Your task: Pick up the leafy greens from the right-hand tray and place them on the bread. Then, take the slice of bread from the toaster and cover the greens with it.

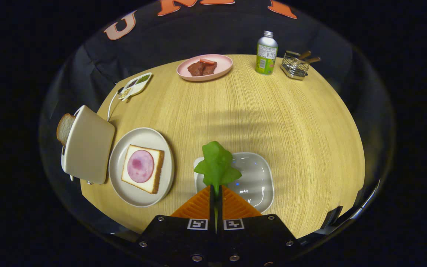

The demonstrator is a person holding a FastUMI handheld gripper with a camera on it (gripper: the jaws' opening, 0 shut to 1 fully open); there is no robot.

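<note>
Gripper view looks down on a round wooden bench [272, 111]. The gripper [216, 191] is clenched on the leafy greens [217, 163]: both fingers press the stem, and the leaves stand up just ahead of the fingertips, above the near edge of the right-hand tray [258, 178], which now looks empty.

I think the main risk is the hold itself. Only the thin stem is pinched, so the leaves can swing or slip out on the way to the left. If the release comes too early or off centre, the greens may land on the plate [139, 135] and not on the bread [143, 168]. This bread lies flat on the plate with a round slice of ham [140, 166] on top.

Just beside the plate stands the toaster [87, 144], with the second slice of bread [64, 128] sticking out of it. A low path could knock it.

At the far side, a pink plate [221, 70] holds pieces of meat, a small divided dish [135, 86] holds seasonings, a wire basket [294, 66] holds some utensils, and a bottle [266, 53] stands between them.
</note>
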